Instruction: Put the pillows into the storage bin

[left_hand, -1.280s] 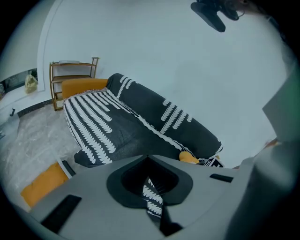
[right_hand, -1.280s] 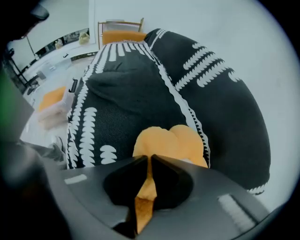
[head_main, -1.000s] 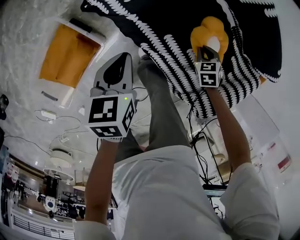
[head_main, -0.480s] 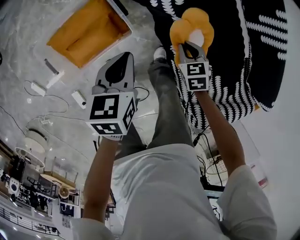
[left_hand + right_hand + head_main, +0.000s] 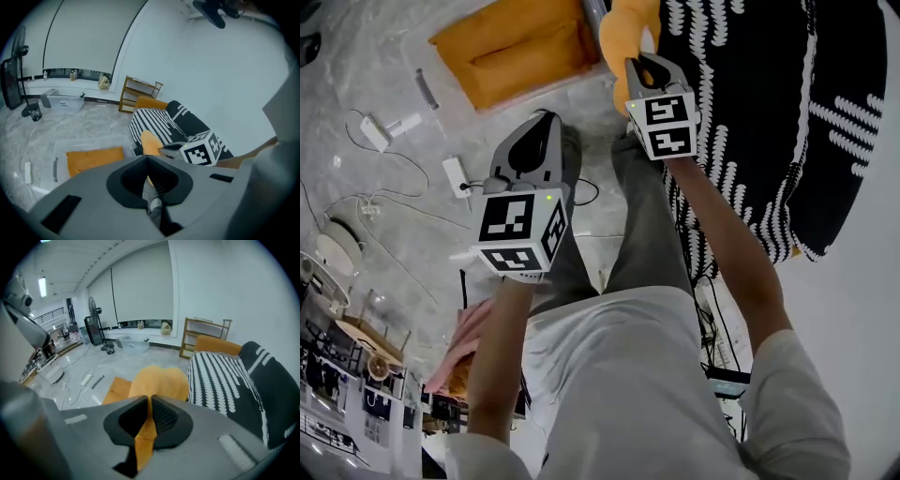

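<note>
right tongs (image 5: 642,64), pinching orange pillow (image 5: 617,33), swung near storage bin (image 5: 89,142) edge; left tongs (image 5: 546,122) pressed together, empty

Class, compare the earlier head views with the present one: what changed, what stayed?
The right tongs carried the orange pillow from over the black-and-white throw toward the storage bin. Unchanged: right tongs clamped on the pillow, left tongs shut, empty.

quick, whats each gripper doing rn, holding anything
Left gripper: closed, nothing between its jaws.
Right gripper: closed on the orange pillow.
</note>
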Available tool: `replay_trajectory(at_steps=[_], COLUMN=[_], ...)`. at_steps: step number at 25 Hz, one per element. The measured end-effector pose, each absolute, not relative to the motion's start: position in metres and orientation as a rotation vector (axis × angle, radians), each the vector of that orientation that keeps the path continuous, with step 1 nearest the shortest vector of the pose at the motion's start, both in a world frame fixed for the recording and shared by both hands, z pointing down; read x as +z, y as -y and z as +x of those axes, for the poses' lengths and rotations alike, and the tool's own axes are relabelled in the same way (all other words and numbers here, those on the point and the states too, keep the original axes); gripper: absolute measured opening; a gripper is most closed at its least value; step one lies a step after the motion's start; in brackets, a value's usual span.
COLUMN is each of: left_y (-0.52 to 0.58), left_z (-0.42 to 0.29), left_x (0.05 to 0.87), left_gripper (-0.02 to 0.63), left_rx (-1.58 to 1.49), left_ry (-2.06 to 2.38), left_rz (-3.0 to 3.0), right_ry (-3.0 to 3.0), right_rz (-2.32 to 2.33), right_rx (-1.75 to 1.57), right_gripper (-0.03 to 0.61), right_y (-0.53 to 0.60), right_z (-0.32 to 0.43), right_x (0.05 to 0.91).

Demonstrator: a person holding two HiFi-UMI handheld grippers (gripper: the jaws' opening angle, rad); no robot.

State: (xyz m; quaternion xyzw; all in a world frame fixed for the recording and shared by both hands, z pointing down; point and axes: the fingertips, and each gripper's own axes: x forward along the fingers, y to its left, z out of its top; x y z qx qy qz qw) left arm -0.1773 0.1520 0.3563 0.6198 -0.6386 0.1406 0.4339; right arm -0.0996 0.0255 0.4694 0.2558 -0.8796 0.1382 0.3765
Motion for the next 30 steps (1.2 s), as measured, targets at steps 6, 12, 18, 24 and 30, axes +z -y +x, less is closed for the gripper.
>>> replay_trajectory(at_steps=[6, 12, 18, 24, 30], left_y=[-0.173, -0.195, -0.202, -0.185, -0.165], left_z=[-0.224, -0.253, -0.279, -0.290, -0.281], left_x=[0.342, 0.298, 0.230, 0.156, 0.076], left_gripper=[0.009, 0.009, 0.009, 0.009, 0.009], left_rx=[0.304, 0.234, 0.149, 0.065, 0.034], left_ry=[1.662, 1.727, 1.760, 1.765, 1.764], left_rz=[1.477, 1.423, 1.464, 1.571, 1.740], right_ry=[2.310, 2.351, 2.441, 2.605, 2.721], right_rz=[0.318, 0.184, 0.095, 0.093, 0.188], right_rx=[0.233, 0.319, 0.317, 0.224, 0.168], right_gripper=[0.242, 0.242, 0.241, 0.235, 0.195], right_y=[-0.057, -0.089, -0.091, -0.087, -0.089], right_z=[-0.212, -0.217, -0.206, -0.205, -0.182], right_x=[0.473, 0.403, 0.284, 0.143, 0.044])
